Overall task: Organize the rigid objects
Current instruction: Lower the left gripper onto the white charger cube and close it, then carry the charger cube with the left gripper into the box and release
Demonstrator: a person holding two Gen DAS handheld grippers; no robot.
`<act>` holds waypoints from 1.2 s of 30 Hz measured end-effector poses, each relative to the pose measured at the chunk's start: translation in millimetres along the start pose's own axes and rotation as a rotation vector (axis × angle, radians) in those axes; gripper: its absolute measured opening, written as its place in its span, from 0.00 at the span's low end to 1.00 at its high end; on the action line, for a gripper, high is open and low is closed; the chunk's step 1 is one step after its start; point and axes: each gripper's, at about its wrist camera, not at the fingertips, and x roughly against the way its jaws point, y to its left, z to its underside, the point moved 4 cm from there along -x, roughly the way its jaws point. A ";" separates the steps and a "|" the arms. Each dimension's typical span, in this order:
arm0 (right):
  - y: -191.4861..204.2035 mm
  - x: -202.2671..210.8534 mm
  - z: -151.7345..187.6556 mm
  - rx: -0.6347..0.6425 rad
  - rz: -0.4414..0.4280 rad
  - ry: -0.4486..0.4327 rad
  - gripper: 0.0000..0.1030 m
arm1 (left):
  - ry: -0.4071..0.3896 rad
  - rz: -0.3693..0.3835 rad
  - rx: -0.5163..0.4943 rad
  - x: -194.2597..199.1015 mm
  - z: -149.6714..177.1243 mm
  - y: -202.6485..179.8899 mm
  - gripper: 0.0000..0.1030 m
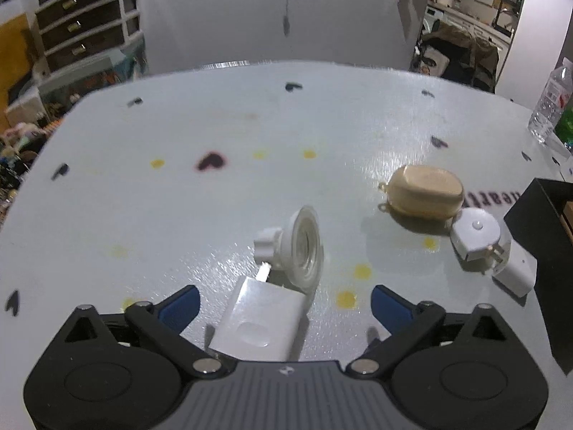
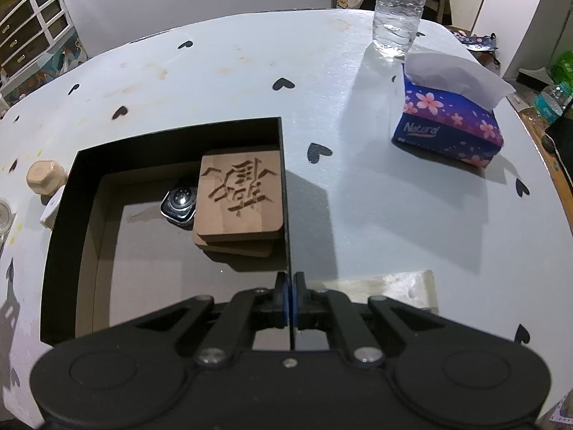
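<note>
My left gripper (image 1: 284, 302) is open, its blue pads on either side of a white charger block (image 1: 259, 317) lying on the table. A clear and white suction-cup piece (image 1: 297, 251) lies just beyond it. A tan case (image 1: 424, 191), a round white plug (image 1: 474, 234) and another white adapter (image 1: 515, 272) lie to the right, beside the black box (image 1: 548, 236). My right gripper (image 2: 290, 299) is shut on the right wall of the black box (image 2: 286, 193). Inside lie stacked wooden coasters (image 2: 240, 197) and a smartwatch (image 2: 179, 204).
A water bottle (image 2: 397, 7) and a blue tissue pack (image 2: 451, 118) stand at the table's far right. The bottle also shows in the left wrist view (image 1: 549, 107). The tan case (image 2: 44, 177) sits left of the box. Drawers and clutter lie beyond the table edge.
</note>
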 end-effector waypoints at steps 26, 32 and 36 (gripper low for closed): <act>-0.8 -0.2 0.2 -0.003 -0.005 0.003 0.03 | 0.167 -0.040 0.099 3.7 17.7 -22.7 0.45; -0.7 0.1 0.7 0.004 -0.010 0.002 0.03 | 0.183 0.041 0.128 15.9 32.7 -59.9 0.45; -0.7 0.4 1.0 0.012 -0.014 0.003 0.03 | 0.141 0.075 0.137 26.9 25.3 -80.6 0.45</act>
